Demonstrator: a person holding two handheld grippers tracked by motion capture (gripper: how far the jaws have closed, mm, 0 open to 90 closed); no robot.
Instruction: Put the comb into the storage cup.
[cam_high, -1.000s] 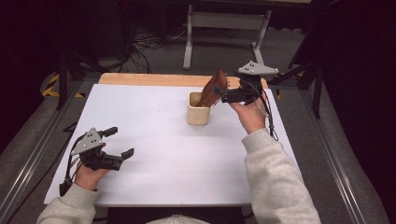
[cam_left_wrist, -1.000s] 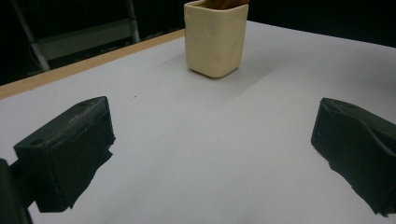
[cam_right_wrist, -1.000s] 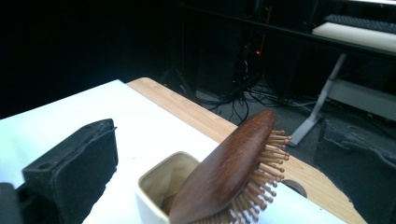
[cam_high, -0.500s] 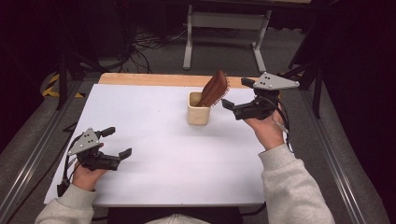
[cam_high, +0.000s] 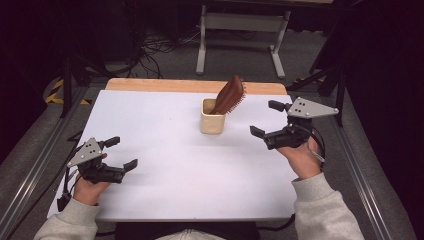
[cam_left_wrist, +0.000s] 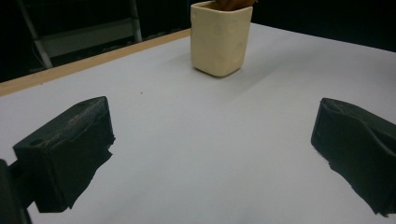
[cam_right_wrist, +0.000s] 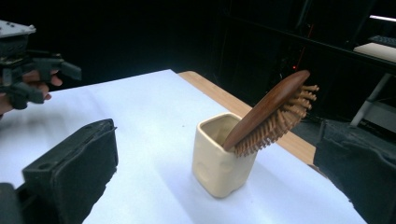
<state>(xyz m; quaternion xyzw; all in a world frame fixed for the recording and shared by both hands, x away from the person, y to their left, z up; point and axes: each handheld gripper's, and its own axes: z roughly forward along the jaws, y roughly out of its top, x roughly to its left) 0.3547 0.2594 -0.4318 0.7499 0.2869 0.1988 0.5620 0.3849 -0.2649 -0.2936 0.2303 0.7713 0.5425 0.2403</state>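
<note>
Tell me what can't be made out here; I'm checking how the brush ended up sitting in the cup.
- Brush handle: in the right gripper view and the high view its lower end is hidden inside the cup, so how it rests on the bottom is unknown.
- Brush in the left gripper view: cut off by the top edge; a brown sliver shows.
- Cup's inside: the wall hides it in the left gripper view.

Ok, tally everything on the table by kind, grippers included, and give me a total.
Hairbrush: 1
Cream cup: 1
Grippers, left gripper and right gripper: 2
Total: 4
</note>
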